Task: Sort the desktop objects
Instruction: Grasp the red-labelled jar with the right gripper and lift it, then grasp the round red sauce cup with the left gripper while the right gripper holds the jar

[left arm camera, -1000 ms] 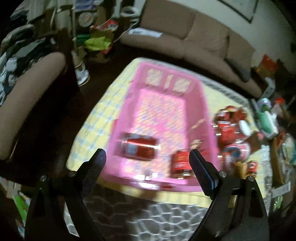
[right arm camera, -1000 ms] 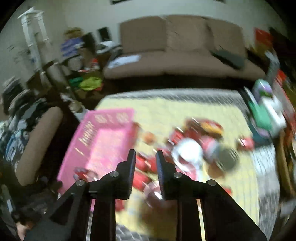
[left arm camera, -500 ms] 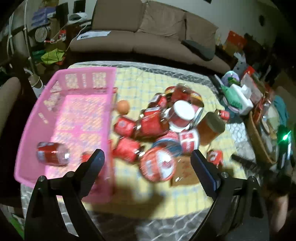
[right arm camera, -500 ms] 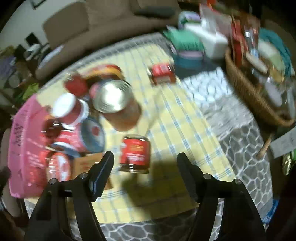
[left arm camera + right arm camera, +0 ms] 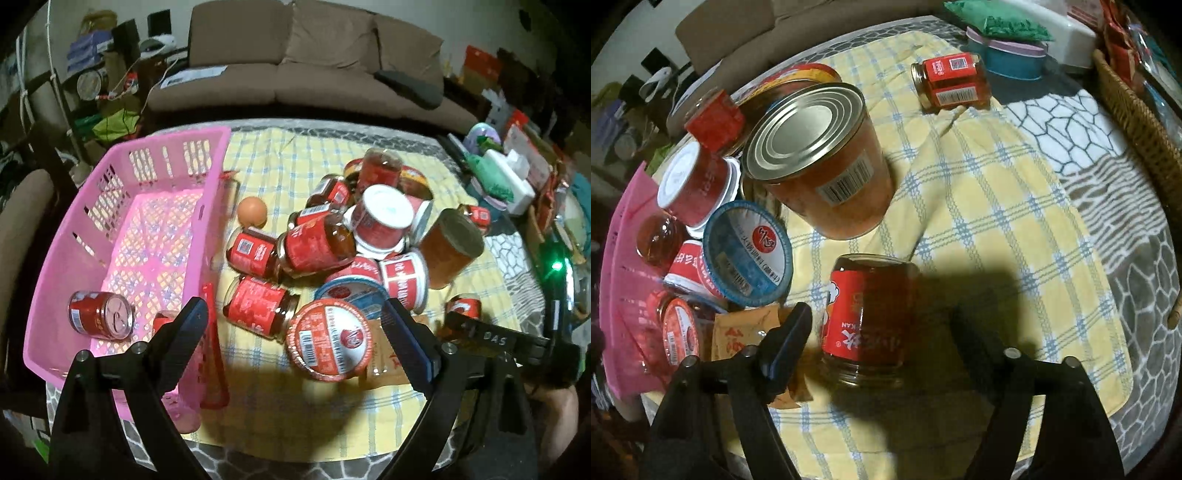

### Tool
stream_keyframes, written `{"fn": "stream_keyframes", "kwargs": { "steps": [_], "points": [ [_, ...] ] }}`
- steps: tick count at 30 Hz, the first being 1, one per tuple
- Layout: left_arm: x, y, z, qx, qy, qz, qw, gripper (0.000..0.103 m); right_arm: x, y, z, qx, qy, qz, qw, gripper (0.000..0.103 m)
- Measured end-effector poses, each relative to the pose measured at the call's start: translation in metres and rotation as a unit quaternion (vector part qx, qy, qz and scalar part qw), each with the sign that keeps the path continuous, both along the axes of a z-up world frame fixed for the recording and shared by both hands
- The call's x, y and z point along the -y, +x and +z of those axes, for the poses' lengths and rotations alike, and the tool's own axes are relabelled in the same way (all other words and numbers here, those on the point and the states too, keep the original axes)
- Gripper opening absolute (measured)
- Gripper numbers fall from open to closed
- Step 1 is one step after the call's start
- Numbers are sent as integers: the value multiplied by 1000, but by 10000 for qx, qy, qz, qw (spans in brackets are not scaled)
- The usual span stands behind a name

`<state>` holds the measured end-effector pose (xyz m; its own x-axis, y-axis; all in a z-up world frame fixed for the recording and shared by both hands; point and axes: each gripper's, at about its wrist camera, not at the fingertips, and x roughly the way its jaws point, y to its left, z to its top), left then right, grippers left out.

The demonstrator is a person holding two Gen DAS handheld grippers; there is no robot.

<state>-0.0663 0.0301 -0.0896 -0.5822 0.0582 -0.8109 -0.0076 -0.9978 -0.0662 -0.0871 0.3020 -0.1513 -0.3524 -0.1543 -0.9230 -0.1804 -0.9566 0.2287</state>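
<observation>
A pink basket [image 5: 207, 192] stands at the left of the yellow checked cloth [image 5: 291, 155] and holds a red can [image 5: 99, 315]. A heap of red-labelled jars and tubs [image 5: 332, 243] lies right of it. My left gripper [image 5: 295, 325] is open above a red-lidded tub [image 5: 327, 344] at the heap's near edge. My right gripper [image 5: 882, 332] is open around a red-labelled jar [image 5: 870, 317] lying on its side; the jaws stand either side of it, apart from it. A large tin [image 5: 820, 158] lies just beyond the jar.
An orange ball [image 5: 252, 211] lies beside the basket. A small jar [image 5: 951, 79] lies alone at the far side. A wicker basket [image 5: 1137, 114] and a blue tub [image 5: 1012, 59] stand at the right. A sofa [image 5: 306, 70] is behind the table.
The left gripper swung from over the basket to the heap's near edge. The right gripper opened wide and came down around the lying jar.
</observation>
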Motion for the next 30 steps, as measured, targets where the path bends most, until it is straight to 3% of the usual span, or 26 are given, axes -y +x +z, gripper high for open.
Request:
{"fn": "stream_keyframes", "kwargs": {
  "steps": [2, 12, 16, 18, 19, 23, 27, 28, 30],
  "points": [
    [3, -1, -4, 29, -60, 30, 10000, 94, -4, 5, 2, -12, -198, -69, 9998, 53],
    [31, -10, -22, 323, -562, 388, 9971, 92, -5, 21, 21, 18, -186, -76, 9998, 51],
    [49, -16, -36, 611, -784, 483, 9939, 63, -6, 32, 44, -238, -73, -123, 9996, 51],
    [59, -19, -50, 969, -730, 436, 9917, 51, -4, 39, 56, -348, -12, -133, 9993, 51],
    [63, -20, -54, 1054, -626, 406, 9916, 54, -1, 37, 57, -375, -3, -124, 9992, 51],
    [68, -15, -53, 1156, -666, 328, 9905, 48, 15, 30, 63, -437, -44, 15, 9990, 50],
    [76, -1, -47, 1503, -434, 265, 9873, 24, 21, 30, 61, -311, -38, 177, 9994, 50],
    [78, 5, -48, 1654, -326, 208, 9855, 22, 21, 29, 60, -296, -17, 193, 9994, 50],
    [73, 16, -46, 1634, -521, 49, 9852, 22, 21, 28, 57, -252, 19, 214, 9995, 50]
  ]
}}
